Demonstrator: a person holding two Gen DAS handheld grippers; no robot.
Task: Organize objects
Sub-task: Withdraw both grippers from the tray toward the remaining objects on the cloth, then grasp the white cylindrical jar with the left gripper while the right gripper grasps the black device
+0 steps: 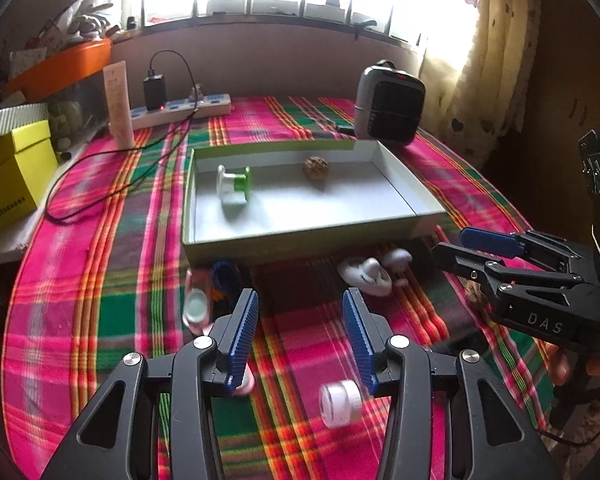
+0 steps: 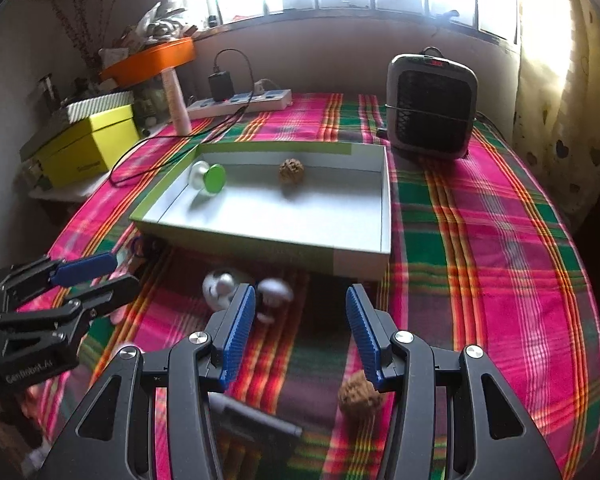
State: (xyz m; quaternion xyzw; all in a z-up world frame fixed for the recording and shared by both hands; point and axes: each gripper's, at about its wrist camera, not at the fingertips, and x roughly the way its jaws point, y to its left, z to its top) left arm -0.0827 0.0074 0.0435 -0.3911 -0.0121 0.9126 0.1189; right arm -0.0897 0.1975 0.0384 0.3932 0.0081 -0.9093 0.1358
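We read this as the gathering stage of tidying: the shallow white cardboard tray with green outer walls (image 1: 300, 236) sits in the middle of the pink-and-green plaid tablecloth (image 1: 100, 280) and already holds a green-and-white spool-shaped jar lying on its side (image 1: 234, 188) and a brown wrinkled walnut (image 1: 315, 167), well apart from each other. Several loose things still lie on the cloth in front of the tray: a small white round jar (image 1: 340, 402) just beside our left gripper (image 1: 300, 336), a white rounded figurine (image 1: 366, 274) near the tray's front wall, and a second brown walnut (image 2: 359, 398) touching or nearly touching the inner side of our right gripper (image 2: 300, 332). Both grippers are spread wide and carry nothing. The next move, as we judge it, calls for choosing one loose piece, most likely the walnut or the white jar, lowering the fingers to either side of it, closing gently since round things roll, then lifting it over the tray's wall and releasing it inside.
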